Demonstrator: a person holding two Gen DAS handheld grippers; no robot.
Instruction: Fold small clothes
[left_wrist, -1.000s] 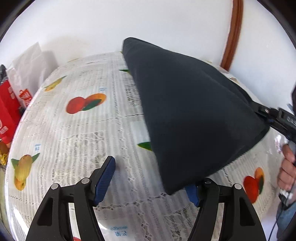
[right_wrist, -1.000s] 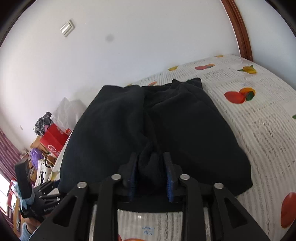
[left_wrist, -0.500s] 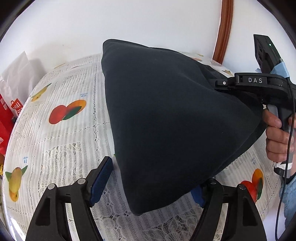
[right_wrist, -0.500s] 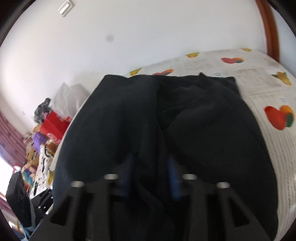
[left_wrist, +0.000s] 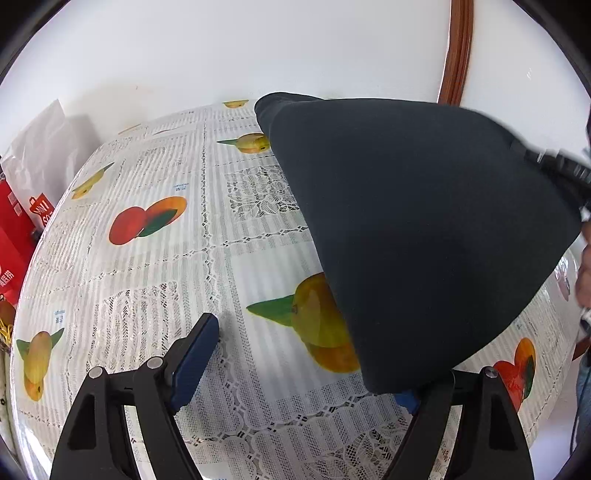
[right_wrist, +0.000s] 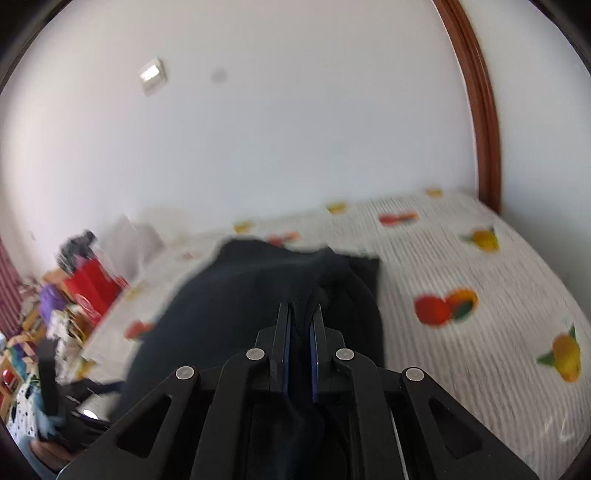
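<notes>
The right gripper (right_wrist: 300, 321) was clamped on the dark shorts (left_wrist: 424, 229), soft, limp cloth sagging in a drape. The left gripper (left_wrist: 306, 354) had its jaws opening, nothing pressed between them; the hanging hem corner looked best to pinch.

1. One dark garment (left_wrist: 424, 229) in view.
2. Two hand-held grippers: the left hand-held gripper (left_wrist: 306, 362) and the right hand-held gripper (right_wrist: 301, 325).
3. One surface (left_wrist: 147, 280), under one fruit-printed cloth.
4. One white bag (left_wrist: 40, 151) at the side.
5. One red bag (left_wrist: 14, 229) next to it.
6. One wall switch (right_wrist: 152, 75).
</notes>
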